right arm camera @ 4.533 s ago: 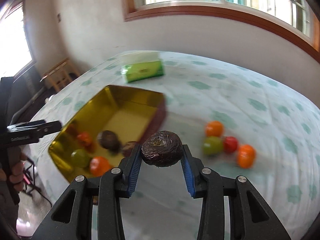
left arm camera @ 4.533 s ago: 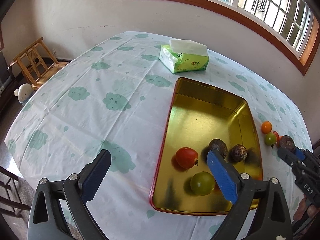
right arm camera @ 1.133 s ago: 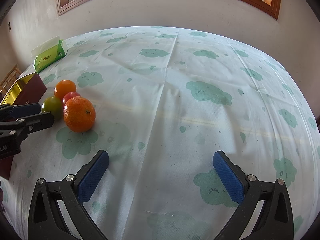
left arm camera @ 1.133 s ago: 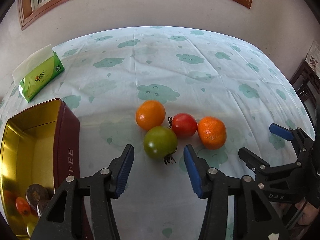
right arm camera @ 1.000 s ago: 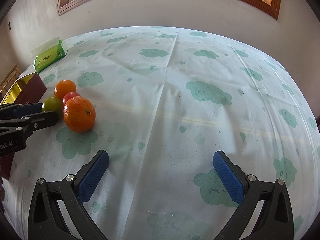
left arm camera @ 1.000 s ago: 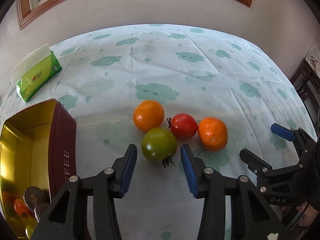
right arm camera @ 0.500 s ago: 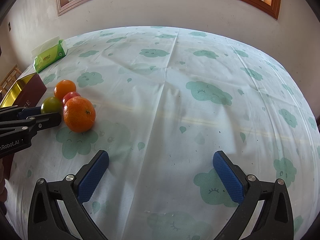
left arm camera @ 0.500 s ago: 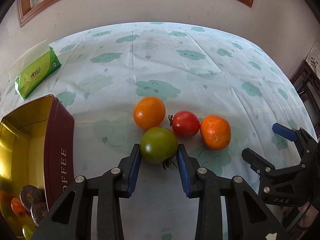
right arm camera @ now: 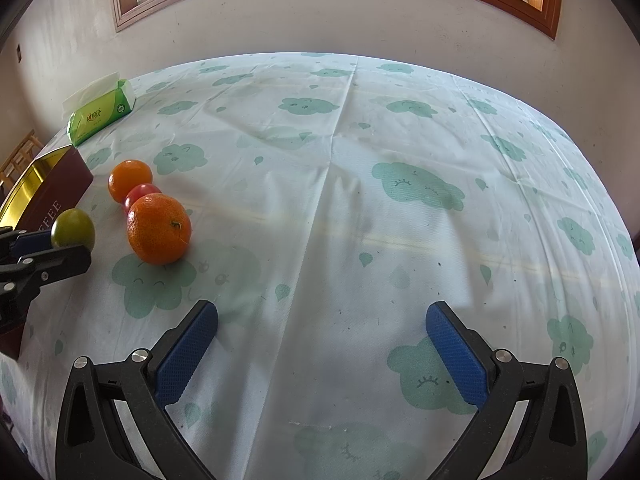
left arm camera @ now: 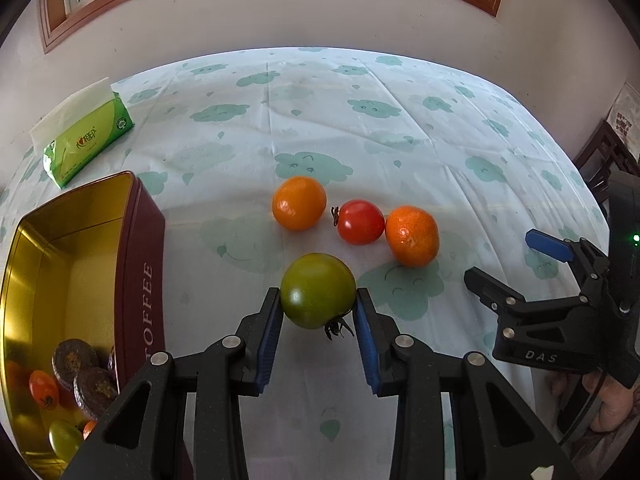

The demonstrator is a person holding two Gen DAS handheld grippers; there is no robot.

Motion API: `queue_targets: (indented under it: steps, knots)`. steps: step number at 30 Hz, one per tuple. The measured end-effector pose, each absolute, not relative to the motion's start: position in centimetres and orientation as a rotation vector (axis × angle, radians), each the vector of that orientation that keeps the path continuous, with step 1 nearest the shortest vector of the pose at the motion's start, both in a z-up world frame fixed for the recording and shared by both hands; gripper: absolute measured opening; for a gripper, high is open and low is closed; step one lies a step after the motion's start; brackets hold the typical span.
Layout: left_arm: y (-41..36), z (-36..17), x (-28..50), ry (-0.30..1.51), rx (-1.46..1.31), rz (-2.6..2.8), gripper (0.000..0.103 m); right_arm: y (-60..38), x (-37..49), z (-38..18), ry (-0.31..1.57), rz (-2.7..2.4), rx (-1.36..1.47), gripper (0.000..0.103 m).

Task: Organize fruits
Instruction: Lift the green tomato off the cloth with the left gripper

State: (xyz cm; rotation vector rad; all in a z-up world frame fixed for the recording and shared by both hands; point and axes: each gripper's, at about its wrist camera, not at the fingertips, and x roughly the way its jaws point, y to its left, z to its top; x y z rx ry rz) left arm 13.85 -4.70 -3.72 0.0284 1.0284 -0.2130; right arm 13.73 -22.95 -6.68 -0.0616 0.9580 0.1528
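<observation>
1. On the maroon side of the tin box (left arm camera: 140,280) we read "OFFEE" in pale letters running up the wall; its gold inside holds two dark wrinkled fruits (left arm camera: 84,376), a small red-orange tomato (left arm camera: 43,388) and a green one (left arm camera: 64,446).
2. The right gripper (right arm camera: 322,340) carries "DAS" on its black body in the left wrist view; a hand (left arm camera: 600,404) shows beneath it.
3. The green tissue pack (left arm camera: 88,142) has a red logo and small print that we cannot read.
4. Our left gripper (left arm camera: 318,322) has its blue fingers (left arm camera: 270,334) pinching the green tomato (left arm camera: 318,290), stem end toward the camera.
5. The right gripper's fingers (right arm camera: 186,354) stand spread wide over bare cloth, nothing between them.
6. Beyond the held tomato lie an orange tomato (left arm camera: 299,203), a red tomato (left arm camera: 360,222) and a mandarin (left arm camera: 412,236); the red one touches the mandarin and sits just beside the orange one.
7. The box stands at the left, near the desk (right arm camera: 400,220) edge, with open cloth between it and the fruit.
8. The cloud-print cloth to the right and far side lies open up to the desk's curved rim by the wall.
</observation>
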Motion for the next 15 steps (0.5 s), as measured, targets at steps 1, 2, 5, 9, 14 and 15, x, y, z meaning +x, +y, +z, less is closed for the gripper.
queue_targets:
  steps: [1,2,5,9,14,15]
  knots:
    - [-4.6,-3.6,13.7,1.028,0.027,-0.213,0.032,-23.0,13.7,-6.7,0.958,0.153,-0.062,0.103]
    - [-4.5,-3.5,13.5,1.027,0.027,-0.208,0.032,-23.0,13.7,-6.7,0.958,0.153,-0.062,0.103]
    - [-4.3,-3.1,12.9,1.024,0.035,-0.198,0.032,-23.0,13.7,-6.7,0.958,0.153,-0.062,0.103]
    - [-3.8,-2.4,12.2,1.012,0.044,-0.176,0.032,-22.9,13.7,-6.7,0.958,0.153,-0.062,0.103]
    - [-3.0,-1.4,11.4,1.001,0.034,-0.171,0.032,-23.0,13.7,-6.8,0.958,0.152,-0.061,0.103]
    - [-2.9,-1.2,11.2,0.997,0.034,-0.167,0.032,-23.0,13.7,-6.8,0.958,0.152,-0.062,0.103]
